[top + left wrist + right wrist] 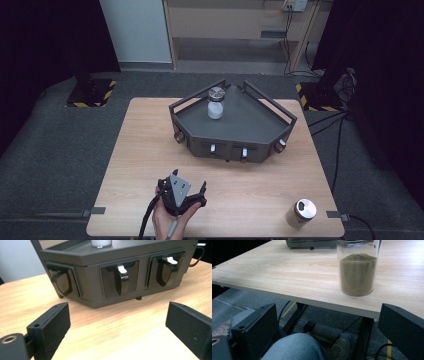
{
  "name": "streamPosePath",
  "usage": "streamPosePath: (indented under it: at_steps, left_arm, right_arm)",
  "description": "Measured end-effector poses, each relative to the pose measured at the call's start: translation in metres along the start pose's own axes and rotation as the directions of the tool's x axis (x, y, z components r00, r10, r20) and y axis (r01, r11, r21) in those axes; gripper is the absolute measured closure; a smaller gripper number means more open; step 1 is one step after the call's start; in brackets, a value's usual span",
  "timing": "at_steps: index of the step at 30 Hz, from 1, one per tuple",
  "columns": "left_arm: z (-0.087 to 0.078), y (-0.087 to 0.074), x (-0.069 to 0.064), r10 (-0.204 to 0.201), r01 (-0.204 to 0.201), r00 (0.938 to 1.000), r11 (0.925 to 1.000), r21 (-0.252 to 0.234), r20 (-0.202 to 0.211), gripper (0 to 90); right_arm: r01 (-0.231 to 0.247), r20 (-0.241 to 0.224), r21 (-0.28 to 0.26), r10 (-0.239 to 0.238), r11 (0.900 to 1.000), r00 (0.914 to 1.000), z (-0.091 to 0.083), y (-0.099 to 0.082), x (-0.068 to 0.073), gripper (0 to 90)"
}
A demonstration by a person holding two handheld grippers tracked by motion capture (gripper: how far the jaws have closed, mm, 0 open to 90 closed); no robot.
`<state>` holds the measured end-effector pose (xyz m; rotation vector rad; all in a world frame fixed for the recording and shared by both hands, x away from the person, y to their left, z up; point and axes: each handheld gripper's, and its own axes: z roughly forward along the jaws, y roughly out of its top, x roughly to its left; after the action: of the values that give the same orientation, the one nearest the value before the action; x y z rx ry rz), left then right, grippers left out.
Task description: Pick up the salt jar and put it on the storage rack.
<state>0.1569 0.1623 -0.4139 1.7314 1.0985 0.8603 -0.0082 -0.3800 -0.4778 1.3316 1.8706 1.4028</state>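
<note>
The left gripper rests over the table at about 6 o'clock of the dark tray, jaws spread wide with nothing between them. In the left gripper view it looks level and low across the wood at the tray's front wall, where two black levers with white tips stand upright in their recesses; the approach appears aimed at those levers, which is judged the reason for the low, level pose. The hand grips the body from beneath, cable trailing toward the table edge. A white jar stands upright on the tray's deck at about 11 o'clock of its centre. The right gripper, jaws apart and empty, hangs below the table edge above a knee, facing a jar of brown powder standing near the table's 5 o'clock corner.
</note>
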Motion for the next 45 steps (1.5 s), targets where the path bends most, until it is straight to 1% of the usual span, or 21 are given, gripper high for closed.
streamPosePath:
  at_steps: [3, 7, 9, 12, 15, 19, 21, 27, 29, 30, 31, 33, 36, 37, 40, 42, 45]
  left_arm:
    - [-0.003, -0.007, -0.004, 0.003, -0.002, 1.0000, 0.9999, 0.013, -0.008, 5.0]
    - [-0.008, -0.011, -0.005, 0.024, -0.023, 0.9995, 0.9992, 0.033, -0.021, 5.0]
    - [-0.011, -0.015, -0.008, 0.032, -0.031, 0.9990, 0.9990, 0.032, -0.030, 4.8]
    - [-0.012, -0.019, -0.008, 0.037, -0.036, 0.9991, 0.9983, 0.046, -0.023, 4.9]
    - [-0.013, -0.023, -0.009, 0.031, -0.030, 0.9991, 0.9986, 0.043, -0.027, 4.9]
    - [-0.011, -0.026, -0.010, 0.047, -0.046, 0.9985, 0.9983, 0.036, -0.029, 4.7]
    - [-0.011, -0.026, -0.010, 0.053, -0.052, 0.9982, 0.9976, 0.045, -0.026, 4.7]
    - [-0.012, -0.029, -0.008, 0.042, -0.041, 0.9988, 0.9984, 0.040, -0.025, 4.7]
    - [-0.013, -0.029, -0.007, 0.047, -0.046, 0.9984, 0.9982, 0.040, -0.031, 4.7]
    - [-0.013, -0.030, -0.007, 0.039, -0.038, 0.9987, 0.9986, 0.036, -0.033, 4.7]
    - [-0.014, -0.030, -0.006, 0.035, -0.033, 0.9989, 0.9988, 0.037, -0.033, 4.7]
    - [-0.015, -0.030, -0.006, 0.043, -0.041, 0.9984, 0.9984, 0.040, -0.037, 4.7]
    - [-0.017, -0.031, -0.004, 0.030, -0.028, 0.9988, 0.9988, 0.040, -0.040, 4.7]
    - [-0.018, -0.032, -0.002, 0.020, -0.019, 0.9989, 0.9990, 0.041, -0.042, 4.7]
    - [-0.019, -0.033, -0.001, 0.023, -0.021, 0.9986, 0.9989, 0.042, -0.048, 4.7]
    - [-0.019, -0.033, 0.000, 0.016, -0.014, 0.9984, 0.9989, 0.045, -0.055, 4.7]
    - [-0.018, -0.033, 0.001, 0.010, -0.007, 0.9985, 0.9986, 0.053, -0.053, 4.7]
  right_arm:
    - [0.000, -0.001, 0.000, 0.000, 1.0000, 1.0000, 0.000, 0.000, 0.000, 3.2]
    - [0.003, -0.004, -0.001, -0.003, 1.0000, 1.0000, -0.001, 0.000, -0.001, 3.2]
    - [0.005, -0.007, -0.001, -0.005, 1.0000, 1.0000, -0.001, 0.000, -0.001, 3.2]
    - [0.008, -0.012, 0.000, -0.008, 1.0000, 0.9999, 0.000, 0.000, -0.001, 3.2]
    - [0.011, -0.015, -0.001, -0.011, 0.9999, 0.9998, 0.000, 0.000, -0.001, 3.3]
    - [0.014, -0.014, -0.002, -0.014, 0.9999, 0.9998, -0.001, 0.001, -0.002, 3.2]
    - [0.012, -0.013, -0.002, -0.012, 0.9999, 0.9998, -0.001, 0.001, -0.002, 3.2]
    - [0.012, -0.003, -0.005, -0.012, 0.9999, 0.9999, -0.001, 0.001, -0.001, 3.2]
    - [0.010, -0.004, -0.003, -0.010, 0.9999, 0.9999, 0.000, 0.002, -0.001, 3.3]
    - [0.014, -0.005, -0.005, -0.014, 0.9999, 0.9999, 0.000, 0.001, -0.002, 3.2]
    - [0.015, -0.006, -0.004, -0.015, 0.9999, 0.9999, 0.001, 0.002, -0.002, 3.2]
    - [0.014, -0.008, -0.004, -0.014, 0.9999, 0.9999, 0.001, 0.002, -0.002, 3.2]
    - [0.015, -0.012, -0.003, -0.015, 0.9999, 0.9998, 0.004, 0.004, -0.003, 3.2]
    - [0.014, -0.017, 0.000, -0.014, 0.9999, 0.9998, 0.006, 0.004, -0.003, 3.2]
    - [0.020, -0.024, 0.004, -0.020, 0.9998, 0.9995, 0.008, 0.005, -0.004, 3.2]
    - [0.018, -0.030, 0.005, -0.018, 0.9998, 0.9994, 0.010, 0.005, -0.004, 3.2]
    - [0.018, -0.034, 0.009, -0.018, 0.9998, 0.9993, 0.010, 0.006, -0.004, 3.2]
